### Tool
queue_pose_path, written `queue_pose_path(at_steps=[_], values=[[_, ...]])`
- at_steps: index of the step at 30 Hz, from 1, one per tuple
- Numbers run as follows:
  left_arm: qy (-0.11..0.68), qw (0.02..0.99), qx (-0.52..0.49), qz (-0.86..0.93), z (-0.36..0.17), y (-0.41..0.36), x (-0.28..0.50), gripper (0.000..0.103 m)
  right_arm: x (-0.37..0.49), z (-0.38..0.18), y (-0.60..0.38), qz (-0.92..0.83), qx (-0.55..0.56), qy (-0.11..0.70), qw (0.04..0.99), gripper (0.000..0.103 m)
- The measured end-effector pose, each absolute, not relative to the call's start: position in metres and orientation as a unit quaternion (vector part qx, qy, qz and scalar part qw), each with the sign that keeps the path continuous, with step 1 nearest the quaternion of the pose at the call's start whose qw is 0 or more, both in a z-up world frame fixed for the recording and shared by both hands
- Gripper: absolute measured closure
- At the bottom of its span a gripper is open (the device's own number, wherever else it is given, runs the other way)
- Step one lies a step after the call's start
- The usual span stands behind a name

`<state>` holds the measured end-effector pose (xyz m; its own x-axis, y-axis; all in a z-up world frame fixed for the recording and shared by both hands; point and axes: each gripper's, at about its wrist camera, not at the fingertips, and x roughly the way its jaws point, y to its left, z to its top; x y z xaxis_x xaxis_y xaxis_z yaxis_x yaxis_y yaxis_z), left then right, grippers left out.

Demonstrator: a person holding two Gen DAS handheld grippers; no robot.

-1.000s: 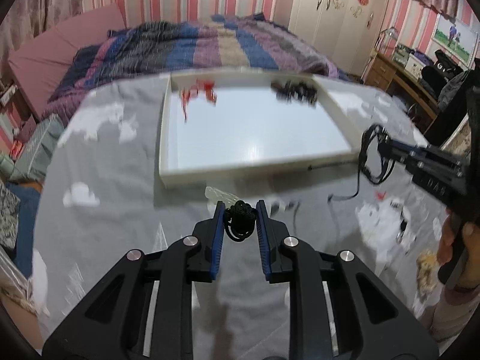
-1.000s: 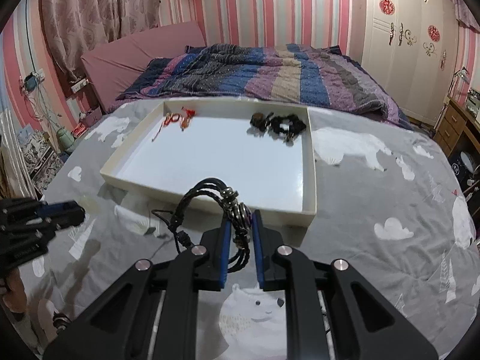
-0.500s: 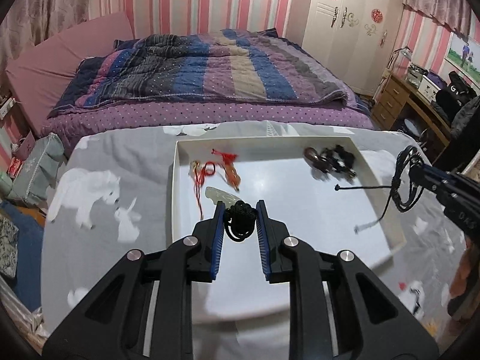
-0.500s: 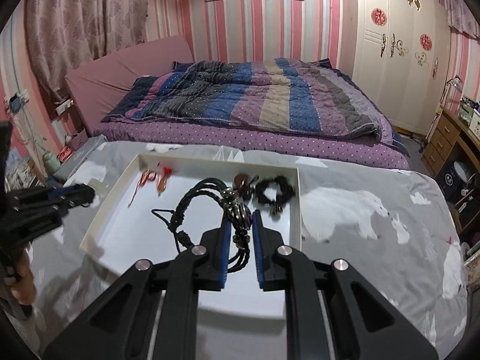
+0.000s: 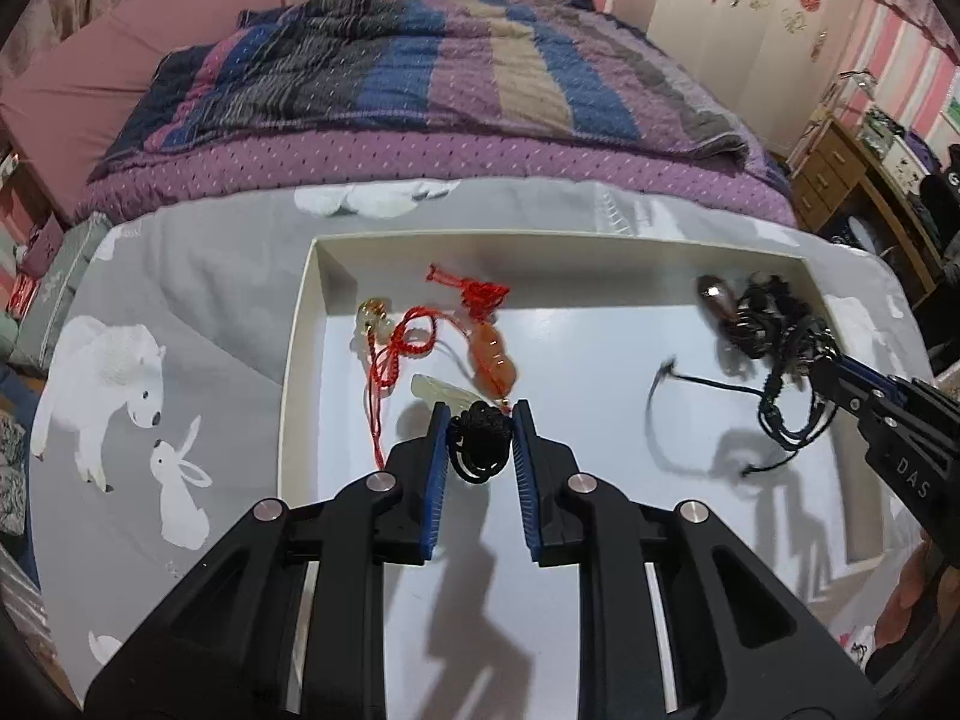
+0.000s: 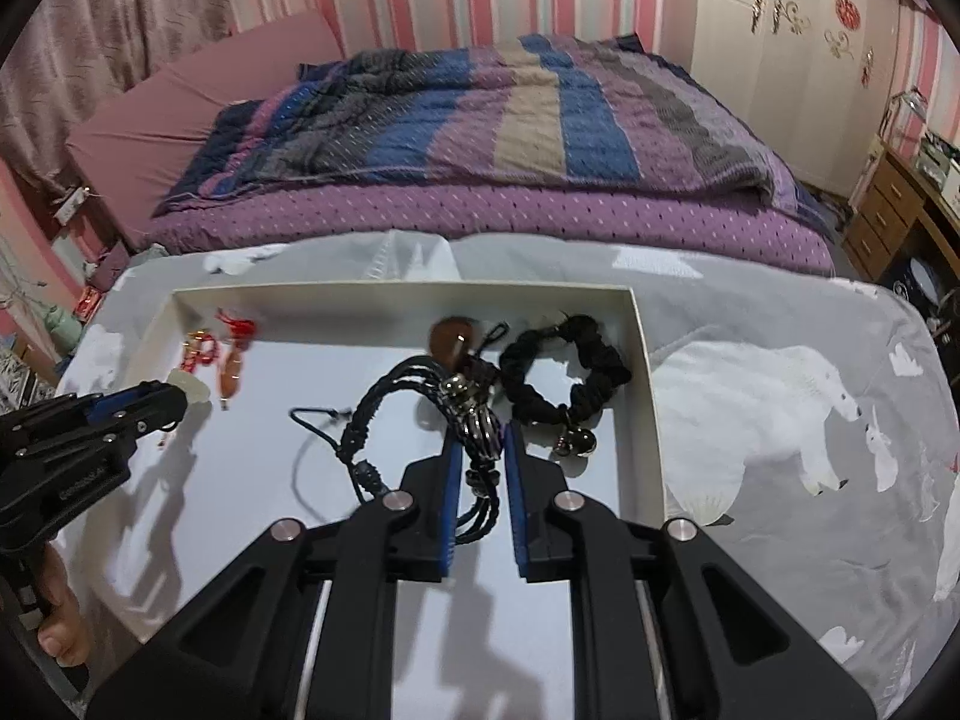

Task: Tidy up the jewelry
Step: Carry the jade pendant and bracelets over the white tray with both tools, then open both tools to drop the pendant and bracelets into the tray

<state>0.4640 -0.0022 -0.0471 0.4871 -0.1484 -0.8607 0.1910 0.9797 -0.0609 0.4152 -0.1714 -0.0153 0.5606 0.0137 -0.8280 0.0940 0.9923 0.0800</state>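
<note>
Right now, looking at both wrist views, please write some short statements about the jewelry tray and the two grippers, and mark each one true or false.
1. The left gripper is shut on a black knotted cord ornament. True.
2. The right gripper is empty. False: it is shut on a black braided leather bracelet.
3. The red cord pendants lie inside the shallow white rectangular tray. True.
4. The black fabric scrunchie lies on the grey animal-print blanket. False: it is in the tray.

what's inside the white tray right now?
Lying in the white tray: red cord pendants at its far left, a black scrunchie and a brown stone at far right. Both grippers hang over it, hiding part of the floor.
</note>
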Motion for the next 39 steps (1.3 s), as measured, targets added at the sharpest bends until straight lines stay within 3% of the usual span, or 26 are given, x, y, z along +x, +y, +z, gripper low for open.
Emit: queue_pose_path(at_steps=[15, 20, 21, 22, 23, 26, 31, 33, 35, 39], values=[[0.519, 0.85, 0.032, -0.087, -0.065, -0.01, 0.486, 0.083, 0.444, -0.041, -0.182, -0.045, 0.058, 0.519, 0.852, 0.089], [0.521, 0.849, 0.028, -0.085, -0.063, -0.007, 0.484, 0.081, 0.443, -0.04, -0.182, -0.04, 0.056, 0.524, 0.849, 0.084], [0.52, 0.85, 0.026, -0.088, -0.062, -0.007, 0.483, 0.078, 0.442, -0.037, -0.181, -0.039, 0.056, 0.522, 0.85, 0.077], [0.518, 0.85, 0.024, -0.091, -0.06, -0.007, 0.482, 0.071, 0.44, -0.035, -0.182, -0.039, 0.056, 0.518, 0.853, 0.059], [0.517, 0.851, 0.022, -0.094, -0.058, -0.007, 0.481, 0.067, 0.439, -0.031, -0.183, -0.044, 0.053, 0.512, 0.856, 0.049], [0.505, 0.858, 0.026, -0.092, -0.048, -0.009, 0.477, 0.056, 0.435, -0.021, -0.184, -0.045, 0.045, 0.504, 0.861, 0.049], [0.475, 0.874, 0.021, -0.098, -0.024, -0.009, 0.46, 0.024, 0.417, -0.003, -0.195, -0.046, 0.049, 0.486, 0.871, 0.049], [0.464, 0.88, 0.02, -0.1, -0.015, -0.007, 0.449, 0.019, 0.407, 0.002, -0.199, -0.046, 0.051, 0.48, 0.875, 0.048], [0.454, 0.885, 0.018, -0.099, -0.007, -0.004, 0.438, 0.013, 0.399, 0.006, -0.203, -0.051, 0.048, 0.473, 0.878, 0.038], [0.437, 0.894, 0.022, -0.098, 0.007, 0.003, 0.412, 0.004, 0.377, 0.012, -0.205, -0.051, 0.042, 0.465, 0.883, 0.03]])
